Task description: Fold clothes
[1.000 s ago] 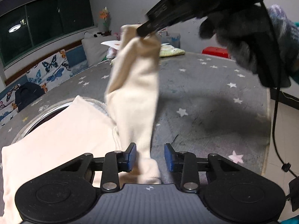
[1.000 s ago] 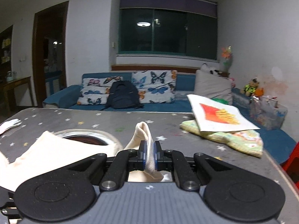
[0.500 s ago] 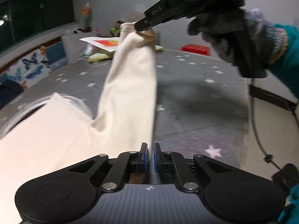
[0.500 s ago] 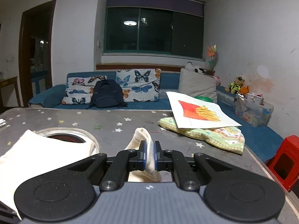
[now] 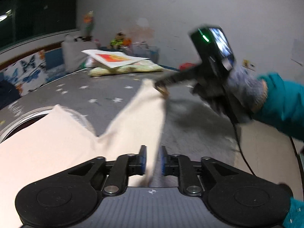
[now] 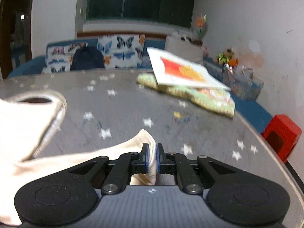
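Left tongs (image 5: 153, 160): spread, cream garment (image 5: 133, 119) sleeve running between them, not pinched; the cloth lies on the starry bench (image 5: 106, 95). Right tongs (image 5: 161, 87) grip the sleeve's far end.

Right view: right tongs (image 6: 152, 159) pressed on the cuff, low over the bench. Step looks like sleeve fold-in; next, lay the cuff across the body w/ tension, then let go.

- A table (image 6: 133, 102) with a grey cover printed with white stars carries everything; its edge curves round on the right side.
- A cream garment (image 5: 57, 138) lies partly on the table, over a round rimmed opening (image 6: 36, 99) in the top.
- Toward the far side lies a green patterned cloth (image 6: 209, 99), with a white sheet showing a red and orange picture (image 6: 182, 70) on top of it.
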### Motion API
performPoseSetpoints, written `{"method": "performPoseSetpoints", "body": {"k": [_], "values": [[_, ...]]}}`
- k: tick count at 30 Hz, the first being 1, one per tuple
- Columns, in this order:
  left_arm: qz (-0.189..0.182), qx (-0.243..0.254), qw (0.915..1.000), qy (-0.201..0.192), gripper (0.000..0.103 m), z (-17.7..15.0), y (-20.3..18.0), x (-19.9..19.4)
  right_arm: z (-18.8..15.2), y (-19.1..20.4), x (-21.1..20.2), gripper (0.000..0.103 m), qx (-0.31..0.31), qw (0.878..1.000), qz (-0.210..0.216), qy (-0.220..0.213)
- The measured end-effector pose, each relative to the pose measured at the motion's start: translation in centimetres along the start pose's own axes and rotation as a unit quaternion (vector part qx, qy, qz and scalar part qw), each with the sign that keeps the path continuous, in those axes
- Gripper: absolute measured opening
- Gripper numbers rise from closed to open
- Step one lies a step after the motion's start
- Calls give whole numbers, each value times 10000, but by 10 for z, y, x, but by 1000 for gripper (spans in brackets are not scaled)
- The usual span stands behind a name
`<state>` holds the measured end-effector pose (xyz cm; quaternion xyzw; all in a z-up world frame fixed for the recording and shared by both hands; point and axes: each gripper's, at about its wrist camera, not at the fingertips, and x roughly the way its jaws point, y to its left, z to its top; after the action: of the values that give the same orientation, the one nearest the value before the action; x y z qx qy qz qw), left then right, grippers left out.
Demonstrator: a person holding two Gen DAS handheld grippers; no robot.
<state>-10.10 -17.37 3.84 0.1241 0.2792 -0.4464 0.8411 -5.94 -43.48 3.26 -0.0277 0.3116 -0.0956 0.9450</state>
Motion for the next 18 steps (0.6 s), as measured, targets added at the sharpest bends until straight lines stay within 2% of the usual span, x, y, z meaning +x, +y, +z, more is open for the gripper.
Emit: {"method": "performPoseSetpoints", "body": {"k": [2,3,4,7,9,14,18], "values": [[179,-106,9997,121,28,3,7,5,-4,-1,5,9,-28,10000,-50,80],[265,-157,9993,187,40,4,10,8,-6,-1,6,10,-30,9999,-76,108],[328,-191,9990,221,44,5,12,10,-5,-3,5,11,18,9999,-107,90],[387,-236,9985,291,50,8,17,17,-2,-6,0,11,154,9998,-102,-18],[392,-275,9984,310,55,10,18,21,1,-2,-3,12,140,9998,80,-84],[378,-404,9979,323,65,12,23,32,6,22,4,24,-54,9976,695,-21],[327,-528,9975,329,76,12,27,39,3,31,21,32,-25,9962,847,202]]}}
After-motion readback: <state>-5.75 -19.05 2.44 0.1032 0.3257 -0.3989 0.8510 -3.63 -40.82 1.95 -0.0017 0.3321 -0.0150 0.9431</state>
